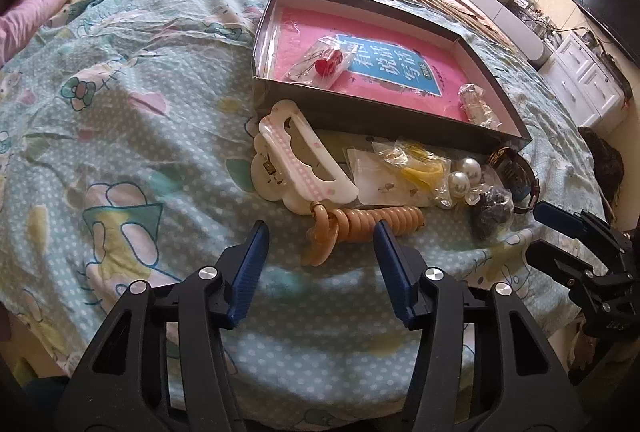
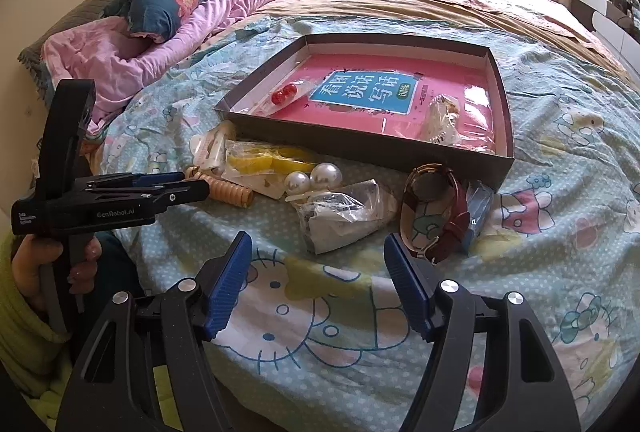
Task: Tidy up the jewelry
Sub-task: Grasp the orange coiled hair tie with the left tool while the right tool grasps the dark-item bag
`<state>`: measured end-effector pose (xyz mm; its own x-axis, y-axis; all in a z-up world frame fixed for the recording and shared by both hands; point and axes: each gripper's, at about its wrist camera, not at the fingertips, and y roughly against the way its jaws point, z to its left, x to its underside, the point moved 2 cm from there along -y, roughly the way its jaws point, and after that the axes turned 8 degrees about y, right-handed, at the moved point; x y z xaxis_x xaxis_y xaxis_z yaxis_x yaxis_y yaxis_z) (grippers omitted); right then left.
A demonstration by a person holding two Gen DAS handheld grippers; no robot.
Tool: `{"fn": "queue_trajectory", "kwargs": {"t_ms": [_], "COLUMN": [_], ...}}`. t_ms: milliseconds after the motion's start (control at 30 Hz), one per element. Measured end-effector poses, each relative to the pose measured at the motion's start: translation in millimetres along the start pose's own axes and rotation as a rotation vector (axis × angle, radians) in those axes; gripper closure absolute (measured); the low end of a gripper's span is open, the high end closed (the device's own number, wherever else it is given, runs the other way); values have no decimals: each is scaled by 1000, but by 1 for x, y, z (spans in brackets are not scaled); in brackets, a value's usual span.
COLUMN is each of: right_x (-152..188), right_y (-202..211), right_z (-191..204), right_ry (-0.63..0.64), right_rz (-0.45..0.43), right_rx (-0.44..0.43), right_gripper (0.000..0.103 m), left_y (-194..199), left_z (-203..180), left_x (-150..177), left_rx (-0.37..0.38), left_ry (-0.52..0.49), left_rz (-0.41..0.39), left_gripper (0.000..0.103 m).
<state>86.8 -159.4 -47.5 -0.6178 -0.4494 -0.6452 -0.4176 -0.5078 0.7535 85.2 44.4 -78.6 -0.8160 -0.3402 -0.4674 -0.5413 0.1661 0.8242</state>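
Observation:
A dark shallow box (image 1: 360,112) (image 2: 360,148) lined with a pink book lies on the bed. In it are bagged red-bead earrings (image 1: 324,62) and a small bagged white piece (image 2: 440,120). In front of the box lie a white claw clip (image 1: 296,156), an orange spiral hair tie (image 1: 352,224) (image 2: 232,192), a bagged yellow item (image 2: 260,160), two pearls (image 2: 312,180), a clear bag with a dark item (image 2: 340,216) and a brown-strap watch (image 2: 436,208). My left gripper (image 1: 320,228) (image 2: 196,184) hovers open over the hair tie. My right gripper (image 2: 318,240) stands open just short of the clear bag.
The bed has a pale blue cartoon-print sheet (image 2: 320,312) with folds. Pink bedding and pillows (image 2: 160,32) are heaped at the far left. White drawers (image 1: 588,80) and a dark screen (image 1: 608,12) stand beyond the bed's right edge. A hand in a green sleeve (image 2: 32,272) holds the left gripper.

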Motion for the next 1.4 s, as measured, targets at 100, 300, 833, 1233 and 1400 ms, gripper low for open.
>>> {"fn": "queue_trajectory", "kwargs": {"t_ms": [100, 300, 833, 1233, 1400], "right_x": [-1, -3, -5, 1, -1], "right_y": [-6, -24, -48, -17, 1], "right_z": [-1, 0, -22, -17, -9], "right_ry": [-11, -37, -231, -154, -96], "right_rz": [11, 49, 62, -2, -50], "right_rx": [-1, -25, -4, -27, 3], "right_gripper": [36, 36, 50, 72, 72], "left_y": [0, -1, 21, 40, 52], "left_z": [-2, -2, -20, -26, -28], "left_x": [0, 0, 4, 2, 0], "left_rx": [9, 13, 25, 40, 44], "left_ry": [-7, -8, -91, -102, -101], "left_rz": [-1, -1, -80, -140, -183], "left_gripper": [76, 84, 97, 97, 97]}}
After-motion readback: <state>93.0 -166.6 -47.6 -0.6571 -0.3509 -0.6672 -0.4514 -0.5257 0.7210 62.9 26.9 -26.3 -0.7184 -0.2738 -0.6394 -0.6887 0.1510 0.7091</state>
